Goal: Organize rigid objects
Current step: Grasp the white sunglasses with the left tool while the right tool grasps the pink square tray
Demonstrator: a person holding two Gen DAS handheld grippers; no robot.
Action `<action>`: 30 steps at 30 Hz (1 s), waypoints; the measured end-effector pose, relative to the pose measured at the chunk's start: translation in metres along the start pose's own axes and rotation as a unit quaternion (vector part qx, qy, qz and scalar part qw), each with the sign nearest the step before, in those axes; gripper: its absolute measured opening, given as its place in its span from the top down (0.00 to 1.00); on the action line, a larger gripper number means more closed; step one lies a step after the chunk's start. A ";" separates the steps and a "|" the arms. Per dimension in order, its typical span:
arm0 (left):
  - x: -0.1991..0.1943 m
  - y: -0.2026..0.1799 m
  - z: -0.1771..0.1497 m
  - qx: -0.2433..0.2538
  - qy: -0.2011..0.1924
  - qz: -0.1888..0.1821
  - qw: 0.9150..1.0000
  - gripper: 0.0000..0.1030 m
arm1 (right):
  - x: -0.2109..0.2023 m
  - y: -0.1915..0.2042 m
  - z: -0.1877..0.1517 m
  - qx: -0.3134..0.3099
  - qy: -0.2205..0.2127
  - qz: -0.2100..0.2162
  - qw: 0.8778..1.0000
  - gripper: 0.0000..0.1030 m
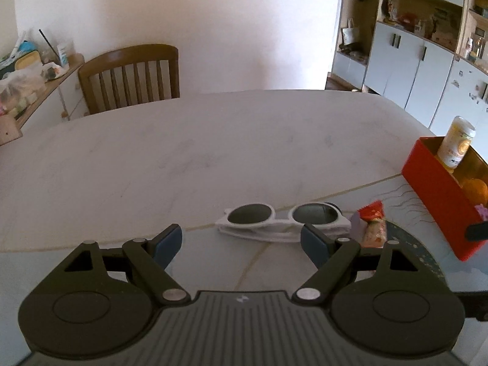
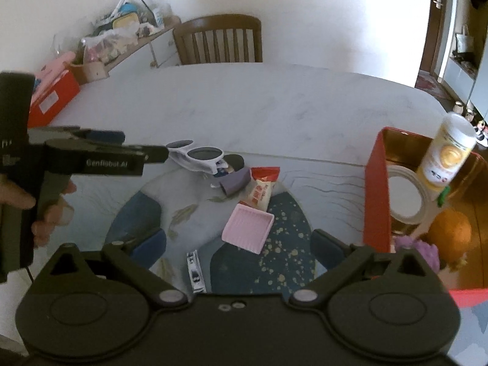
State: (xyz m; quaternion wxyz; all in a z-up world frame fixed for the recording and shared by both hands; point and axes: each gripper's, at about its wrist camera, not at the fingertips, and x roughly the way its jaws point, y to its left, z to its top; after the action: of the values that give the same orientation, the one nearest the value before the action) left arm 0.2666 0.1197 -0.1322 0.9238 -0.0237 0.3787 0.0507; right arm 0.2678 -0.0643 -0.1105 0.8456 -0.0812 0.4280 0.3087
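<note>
White sunglasses (image 1: 280,219) (image 2: 198,155) lie folded on the table, just beyond my left gripper (image 1: 241,244) (image 2: 146,149). That gripper stands open with nothing between its blue pads (image 1: 166,244). My right gripper (image 2: 239,247) is open too, hovering over a pink ribbed tray (image 2: 247,228) and a metal nail clipper (image 2: 196,271) on the patterned mat (image 2: 289,222). A red and white candy packet (image 2: 262,189) (image 1: 373,225) and a small purple object (image 2: 235,183) lie between the tray and the sunglasses.
A red box (image 2: 376,183) (image 1: 433,195) at the right holds a tape roll (image 2: 405,198), a yellow-white bottle (image 2: 448,152) (image 1: 456,143), an orange (image 2: 451,231) and a purple fluffy thing (image 2: 424,253). A wooden chair (image 1: 131,76) stands behind the table. A cluttered shelf (image 2: 122,36) is at the far left.
</note>
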 end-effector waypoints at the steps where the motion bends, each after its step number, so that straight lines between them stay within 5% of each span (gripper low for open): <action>1: 0.003 0.002 0.002 -0.006 0.002 0.000 1.000 0.17 | 0.003 0.001 0.001 -0.005 0.001 -0.004 1.000 0.04; 8: 0.029 0.023 0.020 -0.081 0.027 -0.007 0.996 0.18 | 0.021 0.001 0.008 -0.009 0.016 -0.011 1.000 0.11; 27: 0.059 0.000 0.007 -0.052 0.052 0.010 0.997 0.18 | 0.060 0.015 0.011 -0.004 0.043 -0.046 0.998 0.37; 30: 0.056 -0.005 0.003 -0.029 0.044 0.015 0.999 0.26 | 0.063 0.017 0.009 -0.004 0.048 -0.049 0.998 0.45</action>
State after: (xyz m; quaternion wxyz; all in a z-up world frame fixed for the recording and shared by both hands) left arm 0.3094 0.1193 -0.1695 0.9043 -0.0472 0.4176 0.0744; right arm 0.2920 -0.0188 -0.1511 0.8380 -0.1203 0.4619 0.2643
